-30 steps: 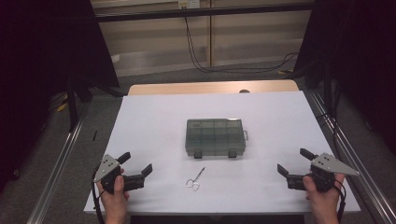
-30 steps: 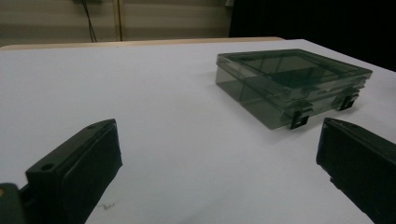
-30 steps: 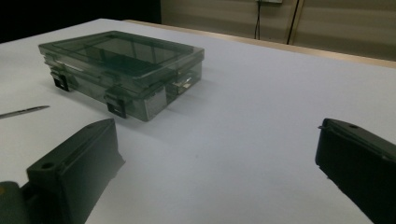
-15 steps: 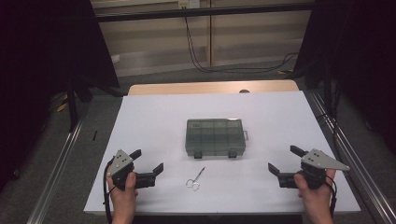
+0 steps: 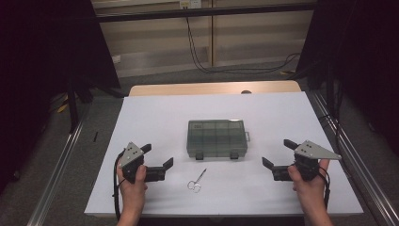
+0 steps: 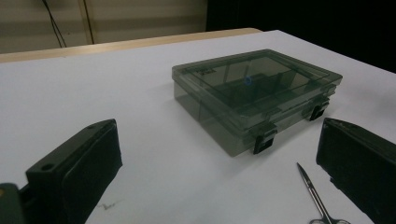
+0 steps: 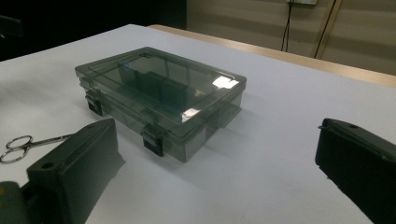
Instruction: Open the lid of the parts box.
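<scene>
High view: The left tool (image 5: 156,162) and the right tool (image 5: 278,153) are held low over the white worktop (image 5: 141,117), one at each side, both with jaws spread and nothing between them. The closed box (image 5: 216,138) lies mid-worktop between them, its two latches facing the person. The scissors (image 5: 196,179) lie just in front of the box, nearer the left tool, apart from both. Risk: if both tools are brought to the box at once, the scissors may be swept aside by the left one.

Left gripper view: The box (image 6: 254,95) is seen ahead between the spread jaws, lid down, with dark latches (image 6: 264,137) on its near edge. The scissors (image 6: 317,198) lie close beside the right-hand jaw. Risk: a jaw lowered without clearance may land on the thin blades and skid them across the smooth sheet.

Right gripper view: The box (image 7: 163,98) lies ahead and to the left, latches (image 7: 153,138) toward the camera; the scissors (image 7: 23,142) rest beyond the left-hand jaw. Risk: the light box is likely to slide if a latch is pried from one side only, unless it is steadied by the other tool.
</scene>
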`<action>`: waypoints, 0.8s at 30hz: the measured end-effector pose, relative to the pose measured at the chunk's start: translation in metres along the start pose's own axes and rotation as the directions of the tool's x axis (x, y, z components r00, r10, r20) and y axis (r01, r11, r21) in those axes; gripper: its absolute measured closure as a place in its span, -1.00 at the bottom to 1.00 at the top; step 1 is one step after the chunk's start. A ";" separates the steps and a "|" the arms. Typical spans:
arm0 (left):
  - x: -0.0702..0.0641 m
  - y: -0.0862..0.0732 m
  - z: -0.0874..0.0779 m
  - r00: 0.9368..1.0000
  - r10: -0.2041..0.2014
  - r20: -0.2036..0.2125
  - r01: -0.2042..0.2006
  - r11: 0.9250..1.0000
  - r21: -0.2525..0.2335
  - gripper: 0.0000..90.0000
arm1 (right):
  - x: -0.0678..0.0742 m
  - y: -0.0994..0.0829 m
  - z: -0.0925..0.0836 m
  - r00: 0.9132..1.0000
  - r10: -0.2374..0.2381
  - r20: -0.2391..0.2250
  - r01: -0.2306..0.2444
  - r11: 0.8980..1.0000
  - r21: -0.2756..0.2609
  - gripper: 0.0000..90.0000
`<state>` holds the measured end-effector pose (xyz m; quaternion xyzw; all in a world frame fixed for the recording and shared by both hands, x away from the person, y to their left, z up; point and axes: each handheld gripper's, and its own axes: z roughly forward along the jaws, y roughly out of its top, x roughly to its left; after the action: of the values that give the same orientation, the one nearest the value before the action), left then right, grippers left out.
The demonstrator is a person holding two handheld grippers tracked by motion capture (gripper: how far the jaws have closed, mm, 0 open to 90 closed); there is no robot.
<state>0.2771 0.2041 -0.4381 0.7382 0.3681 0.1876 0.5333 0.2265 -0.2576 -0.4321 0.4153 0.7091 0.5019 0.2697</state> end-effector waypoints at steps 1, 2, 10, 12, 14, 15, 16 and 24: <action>0.000 0.001 0.002 1.000 0.002 0.008 -0.002 1.000 -0.002 -1.00 | 0.000 0.002 0.002 1.000 0.000 -0.004 0.000 1.000 0.000 -1.00; -0.001 0.002 0.004 1.000 -0.001 0.003 0.001 1.000 0.002 -1.00 | 0.001 0.004 0.004 1.000 0.001 -0.005 -0.001 1.000 -0.001 -1.00; -0.003 0.013 0.015 1.000 0.005 0.019 -0.005 1.000 -0.005 -1.00 | 0.000 0.020 0.016 1.000 0.026 -0.011 -0.026 1.000 -0.014 -1.00; -0.003 0.015 0.017 1.000 0.007 0.019 -0.007 1.000 -0.007 -1.00 | 0.000 0.023 0.018 0.999 0.036 -0.012 -0.036 0.999 -0.021 -1.00; -0.003 0.016 0.020 1.000 0.000 0.022 0.000 1.000 -0.008 -1.00 | 0.000 0.026 0.021 0.999 0.043 -0.013 -0.043 0.999 -0.023 -1.00; -0.003 0.017 0.021 1.000 0.000 0.024 0.000 1.000 -0.006 -1.00 | 0.000 0.028 0.022 0.999 0.048 -0.018 -0.048 0.999 -0.019 -1.00; -0.002 0.018 0.024 1.000 0.003 0.029 -0.003 1.000 -0.004 -1.00 | 0.000 0.029 0.023 0.999 0.049 -0.021 -0.049 0.999 -0.021 -1.00; -0.004 0.020 0.037 0.999 -0.001 0.044 0.001 1.000 0.008 -1.00 | 0.003 0.038 0.036 0.997 0.068 -0.035 -0.068 0.998 -0.017 -1.00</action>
<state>0.3057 0.1739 -0.4321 0.7441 0.3573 0.1694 0.5385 0.2659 -0.2323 -0.4092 0.4282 0.6945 0.5243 0.2440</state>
